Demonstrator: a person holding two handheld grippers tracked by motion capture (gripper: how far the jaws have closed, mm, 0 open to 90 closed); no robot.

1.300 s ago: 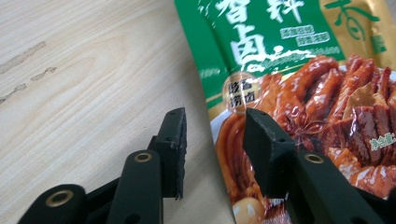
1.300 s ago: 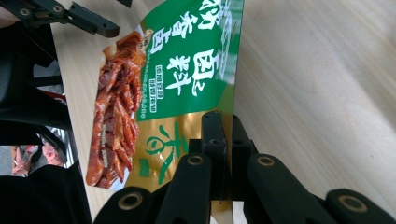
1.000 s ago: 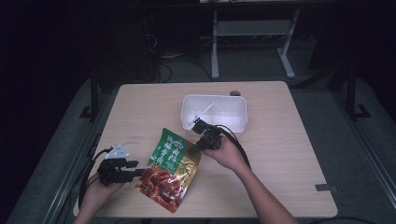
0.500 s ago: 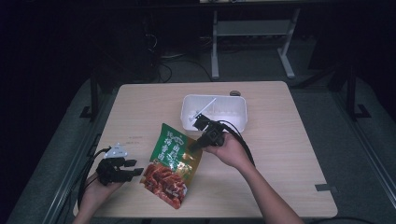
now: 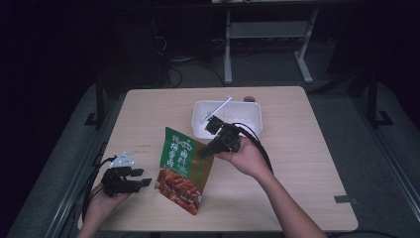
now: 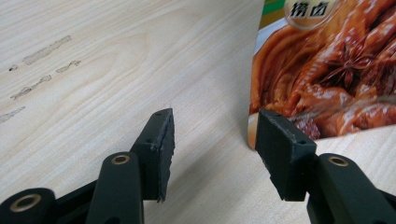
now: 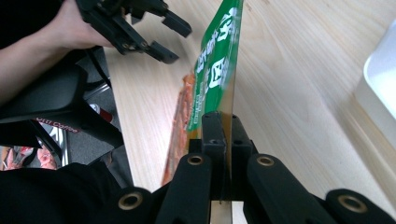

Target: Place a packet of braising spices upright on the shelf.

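A green and orange snack pouch (image 5: 182, 168) hangs tilted over the table, its top edge pinched by my right gripper (image 5: 204, 151), which is shut on it. In the right gripper view the pouch (image 7: 214, 70) stands edge-on between the closed pads (image 7: 211, 128). My left gripper (image 5: 143, 177) rests at the table's front left, just left of the pouch's lower corner. Its jaws have just been opening and stand apart with bare table between them; the pouch (image 6: 327, 70) lies just beyond the right pad (image 6: 280, 149), untouched. My left gripper (image 7: 166, 39) also appears far off in the right gripper view.
A white plastic tub (image 5: 250, 110) with a thin white stick (image 5: 216, 110) leaning in it stands behind my right hand. The wooden table (image 5: 297, 148) has bare room on its right half. Dark floor and a metal frame lie beyond the far edge.
My right gripper has lifted the pouch's top edge upward, so the pouch now hangs steeper. My left gripper has stayed in place and its jaws have widened, letting go of the pouch's lower corner.
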